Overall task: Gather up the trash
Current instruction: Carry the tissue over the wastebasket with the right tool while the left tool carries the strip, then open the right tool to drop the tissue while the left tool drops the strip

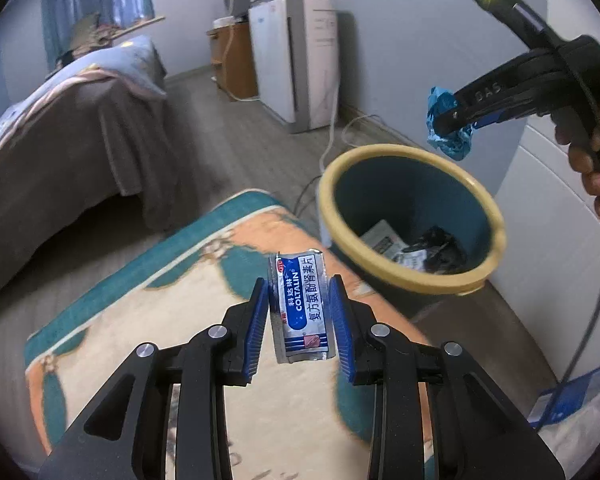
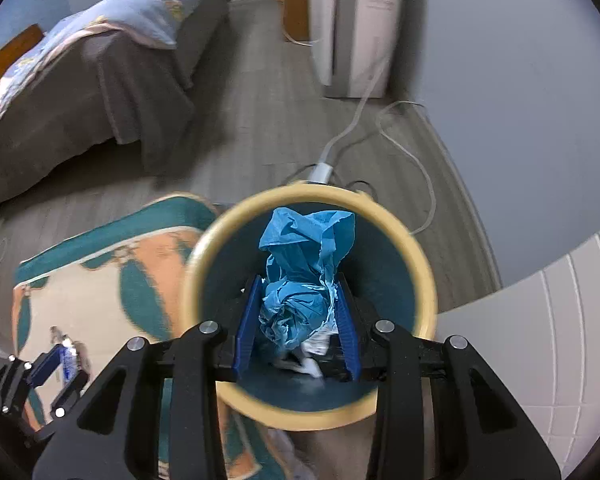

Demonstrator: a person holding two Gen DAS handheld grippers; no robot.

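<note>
Both hands carry their trash towards the round bin with the pale yellow rim and dark teal inside (image 1: 412,216), which stands on the grey wood-look floor (image 2: 260,92) at the corner of a rug. The right tongs (image 2: 298,312) are pinching a crumpled ball of bright blue paper (image 2: 304,264) between their ribbed blue pads, and they hang directly above the mouth of the bin, pointing down into it, so I judge the paper is placed to drop straight in once the grip loosens. The left tongs (image 1: 300,316) are pinching a flat silver and blue medicine sachet with printed lettering (image 1: 302,304) by its two long edges; it is held upright over the rug, just short of the bin, presumably waiting its turn behind the other hand. Some dark and white scraps (image 1: 420,250) already lie at the bottom of the bin. There is no table here: the things are held in the air above a teal, orange and cream patterned rug (image 1: 148,320). Beyond it stands a bed with a brown cover and a pale blue quilt (image 1: 72,120), a tall white appliance (image 1: 296,60) against the grey wall, and a white cable (image 2: 380,120) looping across the floor towards the bin.
</note>
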